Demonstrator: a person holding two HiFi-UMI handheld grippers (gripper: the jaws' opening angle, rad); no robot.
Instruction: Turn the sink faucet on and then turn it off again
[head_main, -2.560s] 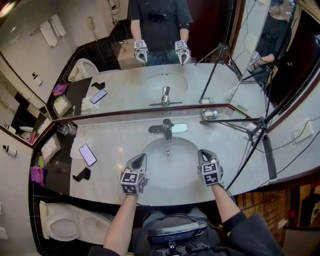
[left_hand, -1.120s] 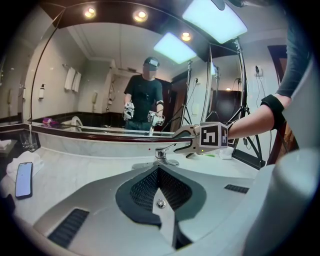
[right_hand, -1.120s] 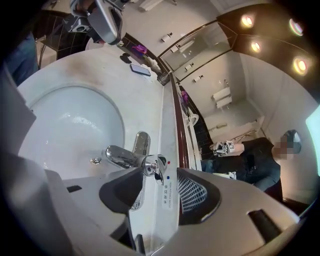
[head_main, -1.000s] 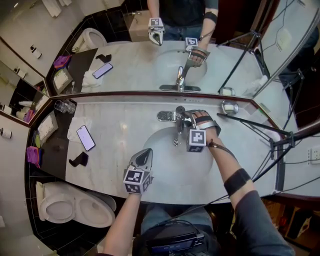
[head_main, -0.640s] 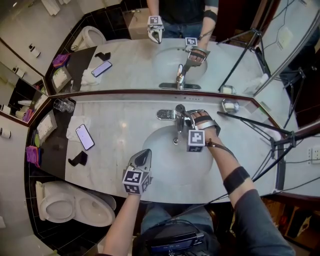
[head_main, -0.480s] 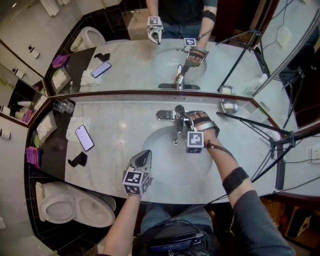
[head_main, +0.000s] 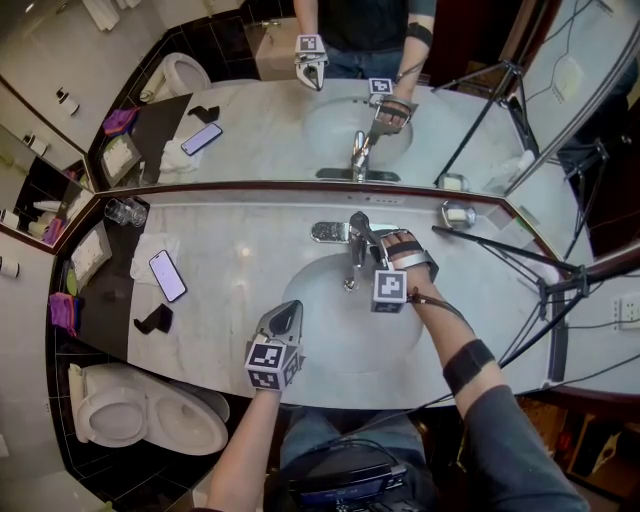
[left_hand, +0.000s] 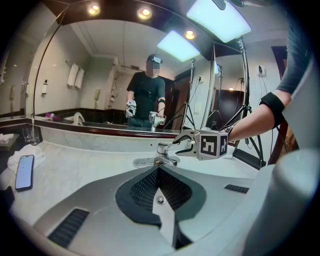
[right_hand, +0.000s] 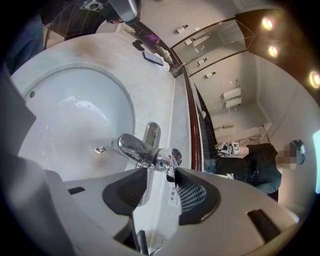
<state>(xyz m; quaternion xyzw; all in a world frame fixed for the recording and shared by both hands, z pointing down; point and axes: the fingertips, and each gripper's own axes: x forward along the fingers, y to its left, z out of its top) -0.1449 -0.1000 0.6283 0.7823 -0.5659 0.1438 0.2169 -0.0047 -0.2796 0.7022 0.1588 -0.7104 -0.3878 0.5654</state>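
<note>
The chrome faucet (head_main: 350, 238) stands at the back of the white sink basin (head_main: 322, 335). My right gripper (head_main: 368, 243) reaches over the basin to it. Its jaws have just been closing and now grip the faucet handle (right_hand: 168, 159) from both sides, above the spout (right_hand: 131, 145). In the left gripper view the right gripper (left_hand: 181, 144) sits on top of the faucet (left_hand: 161, 156). No water stream shows. My left gripper (head_main: 289, 310) hovers at the basin's front edge, shut and holding nothing, pointing at the faucet.
On the marble counter left of the basin lie a phone (head_main: 167, 275) on a white cloth and a black object (head_main: 158, 320). Glasses (head_main: 126, 211) stand by the mirror. A soap dish (head_main: 458, 214) and tripod legs (head_main: 520, 262) are on the right. A toilet (head_main: 150, 415) is lower left.
The right gripper has gone from the basin's front edge to the faucet and narrowed its jaws round the handle. Over the last second it barely shifted. The left gripper stayed put.
</note>
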